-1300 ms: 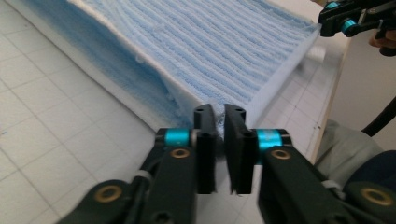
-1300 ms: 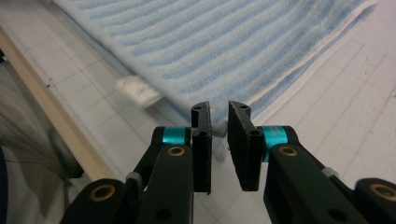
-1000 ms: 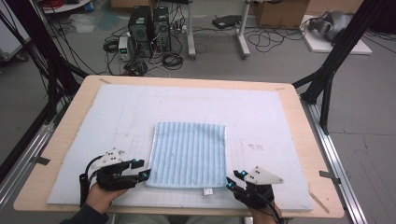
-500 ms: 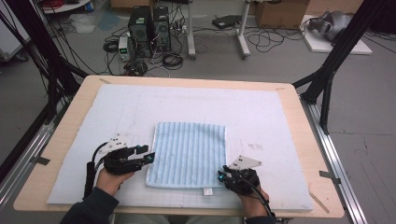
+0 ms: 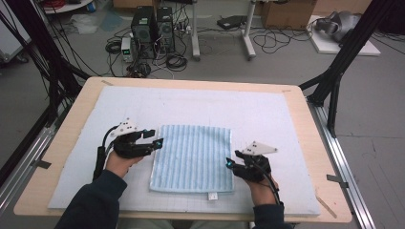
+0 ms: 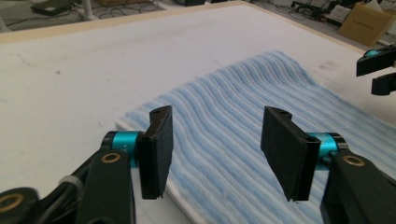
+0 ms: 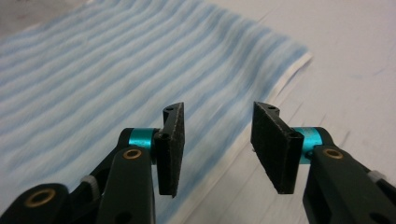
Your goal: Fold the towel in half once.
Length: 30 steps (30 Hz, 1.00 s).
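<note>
In the high view, a blue striped towel (image 5: pixel 193 158) lies flat and folded at the middle of the white padded mat (image 5: pixel 267 114) that covers the wooden table (image 5: pixel 67 119), with a small white tag at its 6 o'clock edge. The left gripper (image 5: pixel 154 141) sits at the towel's 9 o'clock edge, toward the far corner, and the right gripper (image 5: pixel 229 163) at its 3 o'clock edge, nearer the person; both point inward at the cloth. In the left gripper view, the left gripper (image 6: pixel 215 140) has its jaws standing apart with nothing between the pads, poised above the towel (image 6: pixel 243 121) just inside its near edge, and the other gripper's jaws show at 2 o'clock. In the right gripper view, the right gripper (image 7: pixel 217 144) has jaws that have just been opening; they stand moderately apart and bare, straddling the towel's (image 7: pixel 107 70) white hemmed edge, with cloth under one pad and bare mat under the other. The likely trouble from here is a missed pinch: if the pads close above the hem instead of under it, they may take only the top layer, or nothing, and the fold would open unevenly. Since the grippers stand at different points along their sides, lifting together could also skew the towel or drag it across the mat.
</note>
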Motion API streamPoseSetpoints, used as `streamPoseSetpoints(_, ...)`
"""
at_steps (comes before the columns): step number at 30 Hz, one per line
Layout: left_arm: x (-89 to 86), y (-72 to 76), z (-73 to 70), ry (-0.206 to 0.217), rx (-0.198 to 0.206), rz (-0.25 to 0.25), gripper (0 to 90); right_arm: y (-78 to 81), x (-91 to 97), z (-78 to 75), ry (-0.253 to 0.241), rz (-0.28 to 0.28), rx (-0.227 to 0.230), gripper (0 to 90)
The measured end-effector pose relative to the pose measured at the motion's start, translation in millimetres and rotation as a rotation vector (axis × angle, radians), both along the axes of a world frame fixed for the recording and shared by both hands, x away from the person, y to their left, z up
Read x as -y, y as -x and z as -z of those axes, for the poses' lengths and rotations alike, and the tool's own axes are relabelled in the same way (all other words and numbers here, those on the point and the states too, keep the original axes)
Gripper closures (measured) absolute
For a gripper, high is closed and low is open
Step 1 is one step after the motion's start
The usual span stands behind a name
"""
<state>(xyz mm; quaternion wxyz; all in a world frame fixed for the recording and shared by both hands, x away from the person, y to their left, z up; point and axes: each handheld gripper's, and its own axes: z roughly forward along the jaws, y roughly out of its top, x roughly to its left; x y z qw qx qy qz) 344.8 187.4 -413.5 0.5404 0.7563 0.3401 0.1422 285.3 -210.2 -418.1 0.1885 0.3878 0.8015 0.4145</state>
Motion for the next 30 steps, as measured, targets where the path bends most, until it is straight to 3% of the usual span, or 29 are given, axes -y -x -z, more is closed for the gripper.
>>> streamPoseSetpoints(3, 6.5, -14.1, 1.5, -0.008, 0.013, 0.001, 58.5, -19.8, -1.1, -4.9, -0.011, -0.002, -0.001, 64.4)
streamPoseSetpoints(7, 12.5, -33.7, 10.1, -0.024, -0.032, -0.038, 61.8, -46.0, -8.3, -5.4, -0.018, -0.005, -0.026, 68.5)
streamPoseSetpoints(11, 17.5, -47.8, 20.5, -0.04, -0.069, -0.081, 64.3, -67.1, -19.6, -3.2, 0.027, 0.001, -0.02, 72.9)
streamPoseSetpoints(13, 18.6, -53.4, 27.0, -0.055, -0.083, -0.11, 66.4, -77.1, -23.3, -1.1, 0.02, 0.017, -0.021, 74.5)
streamPoseSetpoints(15, 19.4, -57.2, 33.0, -0.075, -0.108, -0.131, 67.4, -87.7, -27.7, 3.4, 0.032, 0.025, -0.039, 75.1)
streamPoseSetpoints(17, 23.3, -60.7, 37.0, -0.129, -0.142, -0.142, 68.1, -96.4, -31.7, 9.4, 0.049, 0.025, -0.059, 75.2)
streamPoseSetpoints(21, 29.1, -62.0, 37.7, -0.178, -0.151, -0.155, 70.5, -106.0, -30.9, 21.4, 0.094, 0.049, -0.103, 75.0)
streamPoseSetpoints(22, 29.4, -61.9, 37.7, -0.182, -0.15, -0.157, 71.4, -107.3, -28.8, 23.6, 0.085, 0.052, -0.119, 75.1)
streamPoseSetpoints(30, 24.3, -62.0, 34.9, -0.204, -0.151, -0.17, 73.7, -110.4, -21.0, 23.7, 0.084, 0.081, -0.117, 72.2)
